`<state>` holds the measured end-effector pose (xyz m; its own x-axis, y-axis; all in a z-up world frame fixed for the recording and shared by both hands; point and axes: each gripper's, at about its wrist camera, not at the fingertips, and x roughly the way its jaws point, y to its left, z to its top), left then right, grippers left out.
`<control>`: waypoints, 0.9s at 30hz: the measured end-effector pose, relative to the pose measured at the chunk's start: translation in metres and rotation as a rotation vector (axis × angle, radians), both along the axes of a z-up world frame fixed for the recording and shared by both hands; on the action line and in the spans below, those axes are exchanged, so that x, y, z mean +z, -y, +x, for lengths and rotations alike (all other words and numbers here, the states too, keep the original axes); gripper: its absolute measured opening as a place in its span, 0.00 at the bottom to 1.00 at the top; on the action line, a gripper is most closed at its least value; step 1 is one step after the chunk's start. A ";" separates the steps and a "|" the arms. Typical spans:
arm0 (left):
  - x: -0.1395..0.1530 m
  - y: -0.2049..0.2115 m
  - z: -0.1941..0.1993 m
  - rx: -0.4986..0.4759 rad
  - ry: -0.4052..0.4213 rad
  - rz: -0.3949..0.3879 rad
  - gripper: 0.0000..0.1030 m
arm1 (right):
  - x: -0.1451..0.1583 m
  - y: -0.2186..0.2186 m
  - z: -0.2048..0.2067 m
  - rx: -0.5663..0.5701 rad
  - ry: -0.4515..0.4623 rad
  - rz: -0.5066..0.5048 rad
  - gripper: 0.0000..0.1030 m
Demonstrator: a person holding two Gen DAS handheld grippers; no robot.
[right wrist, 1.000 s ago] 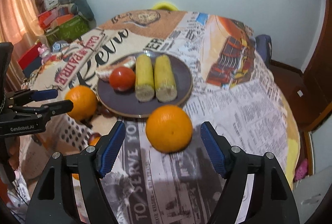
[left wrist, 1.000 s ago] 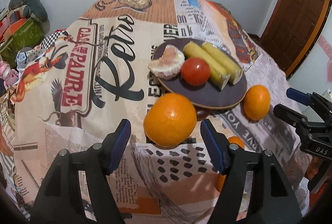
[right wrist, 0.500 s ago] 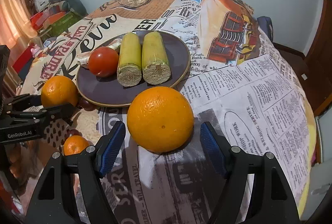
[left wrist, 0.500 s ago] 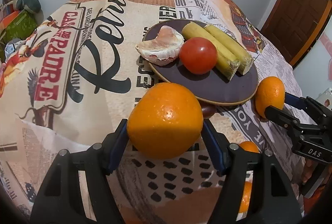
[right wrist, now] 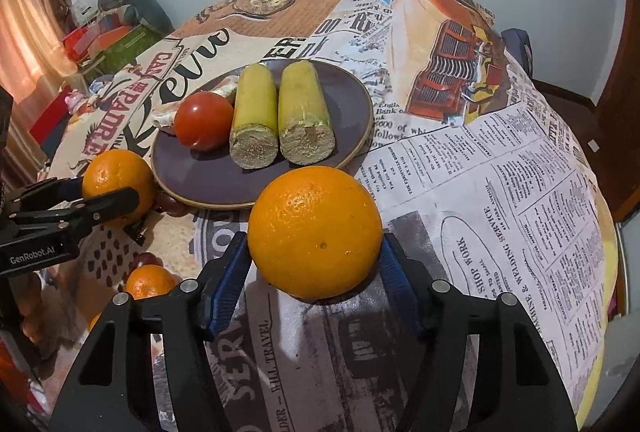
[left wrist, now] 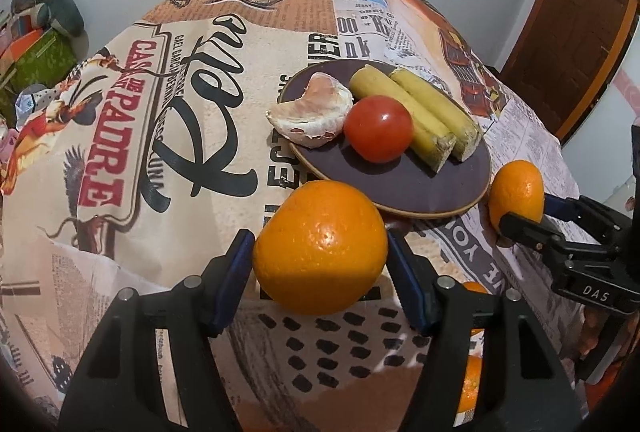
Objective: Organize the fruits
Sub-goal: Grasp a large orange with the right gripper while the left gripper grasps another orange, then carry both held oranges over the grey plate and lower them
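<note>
While both tongs have just been closing, each apparently clasps an orange: left tongs (left wrist: 320,272), right tongs (right wrist: 314,268).

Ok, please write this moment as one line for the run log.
left gripper: jaws just closed on left orange | right gripper: jaws just closed on right orange | plate: tomato, two yellow stalks

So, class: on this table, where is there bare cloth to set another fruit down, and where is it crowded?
Free: the tablecloth left of the plate, and the newsprint stretch on the plate's other side. Crowded: the plate itself, with tomato and cut stalks, and its near rim, where both grippers sit around oranges.
</note>
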<state>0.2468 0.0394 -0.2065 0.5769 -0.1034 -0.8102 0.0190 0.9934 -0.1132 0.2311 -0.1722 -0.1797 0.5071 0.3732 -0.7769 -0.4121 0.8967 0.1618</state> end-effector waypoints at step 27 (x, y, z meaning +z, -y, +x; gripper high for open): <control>0.078 0.007 0.009 -0.005 0.182 -0.015 0.63 | 0.072 0.010 0.015 -0.058 0.198 0.045 0.59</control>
